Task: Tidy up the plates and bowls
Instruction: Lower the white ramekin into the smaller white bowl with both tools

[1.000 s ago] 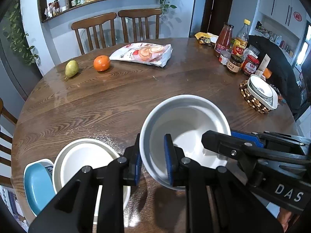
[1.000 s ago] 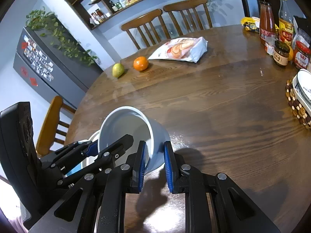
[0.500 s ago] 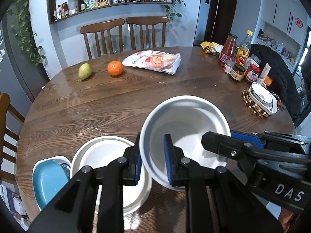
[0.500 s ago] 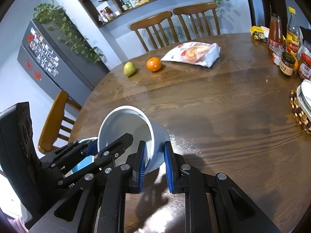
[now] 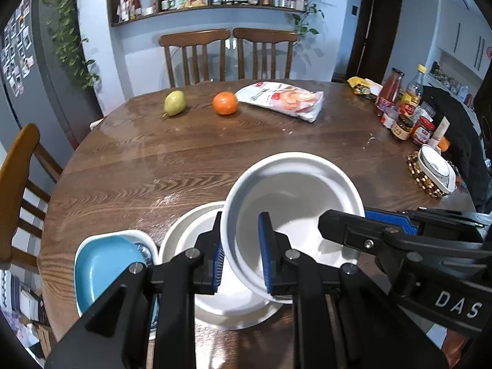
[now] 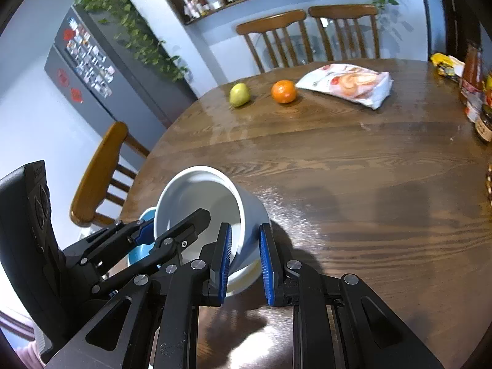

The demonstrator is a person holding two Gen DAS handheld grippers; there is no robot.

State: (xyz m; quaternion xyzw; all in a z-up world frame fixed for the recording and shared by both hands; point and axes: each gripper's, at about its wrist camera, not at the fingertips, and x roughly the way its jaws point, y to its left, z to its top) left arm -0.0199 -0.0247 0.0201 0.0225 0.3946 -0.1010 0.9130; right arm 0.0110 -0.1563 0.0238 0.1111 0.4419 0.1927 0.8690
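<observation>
You have carried the white bowl leftward over the last second: a moment ago it hung over bare wood to the right of the white plate, and now its lower edge overlaps that plate, with the blue dish just beside the plate on the left. That puts you on the stacking step, close to done by my reading: the bowl is over its target but tilted and not yet seated.

Your left gripper is narrowed down, pinching the bowl's near-left rim, one blue pad outside the wall and one inside. Your right gripper is likewise nearly closed on the opposite rim, one pad inside and one against the grey-white outer wall. In the right wrist view the bowl leans with its mouth turned toward your left gripper, so level it before lowering.

Farther across the counter, nothing has been touched: the pear, the orange and the snack bag lie toward the far edge, with jars and bottles at the right and a white dish on a beaded trivet nearer.
</observation>
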